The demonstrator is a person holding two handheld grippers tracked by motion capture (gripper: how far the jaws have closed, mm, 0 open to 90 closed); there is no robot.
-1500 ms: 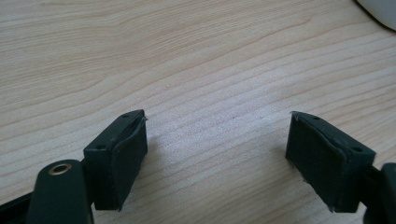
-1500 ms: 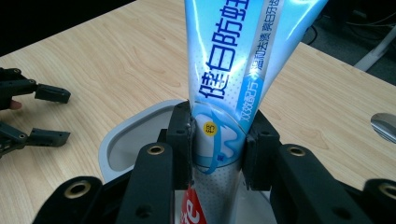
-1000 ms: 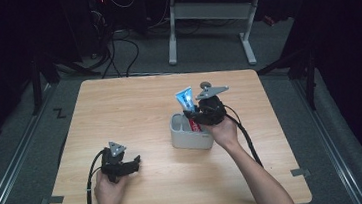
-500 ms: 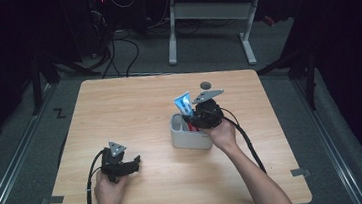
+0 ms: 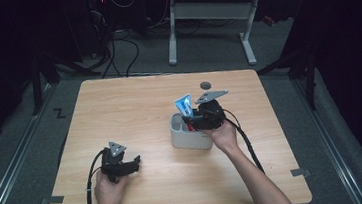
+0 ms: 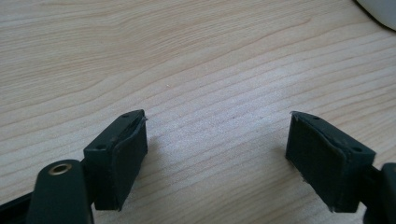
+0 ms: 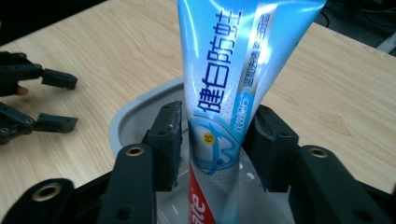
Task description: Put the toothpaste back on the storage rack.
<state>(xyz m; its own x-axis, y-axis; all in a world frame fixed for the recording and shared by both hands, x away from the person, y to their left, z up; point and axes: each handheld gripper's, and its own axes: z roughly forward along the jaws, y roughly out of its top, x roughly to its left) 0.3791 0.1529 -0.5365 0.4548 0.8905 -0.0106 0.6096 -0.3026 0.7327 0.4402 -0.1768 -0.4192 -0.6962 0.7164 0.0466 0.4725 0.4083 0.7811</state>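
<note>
Pale wood grain covers the table [image 5: 134, 111], which stands on a grey floor with dark desks and loose cables behind it. Between the right gripper's [image 7: 212, 144] two black jaws a blue and white toothpaste tube [image 7: 224, 93] stands upright, its lower end down inside a light grey container [image 5: 184, 134] and its flat upper end rising above the jaws. In the right gripper view the jaws have just been opening with the tube between them: a thin gap shows on the tube's left side, and the right pad sits just beside or barely against its edge, so the pads no longer pinch it. The container's rounded rim curves round behind and to the left of these jaws, and the gripper hangs directly over its opening; in the high view the right gripper [image 5: 205, 115] sits at the container's far right corner with the tube leaning up beside it. Just beyond it a small dark round mark [image 5: 205, 85] lies on the wood. Well apart, toward the near left edge, the left gripper [image 5: 125, 165] rests low on the table in the person's hand; in the left gripper view its jaws stand wide apart with bare wood between them.
</note>
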